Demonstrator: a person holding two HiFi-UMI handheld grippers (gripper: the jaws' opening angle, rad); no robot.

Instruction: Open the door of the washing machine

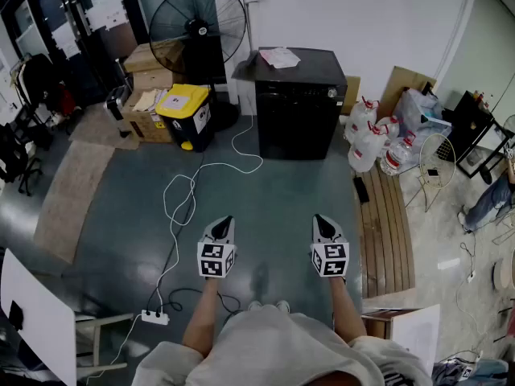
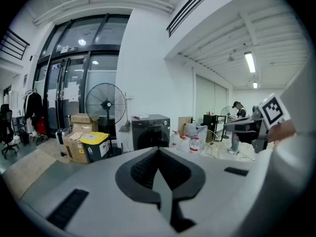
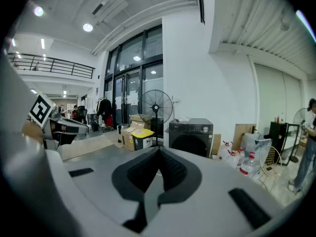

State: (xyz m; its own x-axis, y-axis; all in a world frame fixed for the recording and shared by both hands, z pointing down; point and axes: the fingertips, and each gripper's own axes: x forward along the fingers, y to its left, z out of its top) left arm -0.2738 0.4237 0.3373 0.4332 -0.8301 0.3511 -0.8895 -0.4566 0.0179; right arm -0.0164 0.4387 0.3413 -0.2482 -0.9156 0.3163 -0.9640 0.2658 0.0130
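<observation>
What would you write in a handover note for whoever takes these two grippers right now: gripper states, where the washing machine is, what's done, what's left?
Left gripper: shut, empty, held in front of the body.
Right gripper: shut, empty, beside it.
Washing machine: black, against the far wall, across the floor; its door is closed.
Done: nothing yet.
To do: walk up, mind the white cable, open the door.
</observation>
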